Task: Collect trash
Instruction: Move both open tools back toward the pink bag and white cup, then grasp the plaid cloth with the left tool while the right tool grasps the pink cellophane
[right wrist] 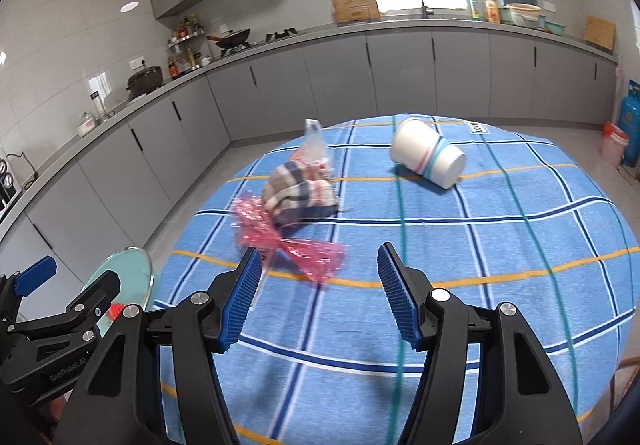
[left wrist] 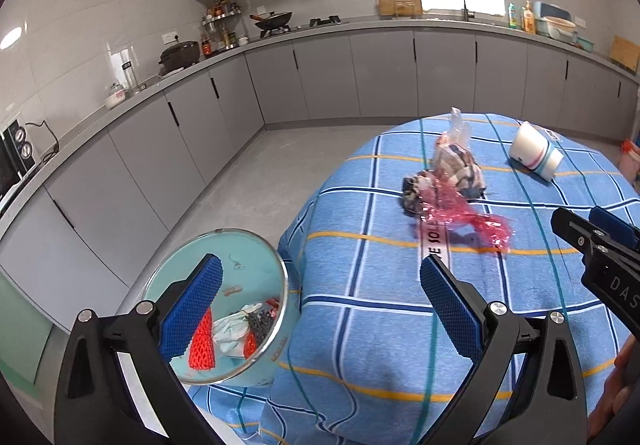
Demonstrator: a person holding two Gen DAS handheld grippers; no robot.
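Where cabinets [right wrist: 340, 77] curve, tablecloth [right wrist: 480, 245] spreads.

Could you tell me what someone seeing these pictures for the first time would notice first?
Most likely the blue checked tablecloth that fills the foreground, with a crumpled pink wrapper lying against a plaid bundle near its left edge. Behind them a white cup lies on its side. Off the cloth's left edge stands a teal bin already holding red and white scraps, and both claws, left and right, are open and empty.
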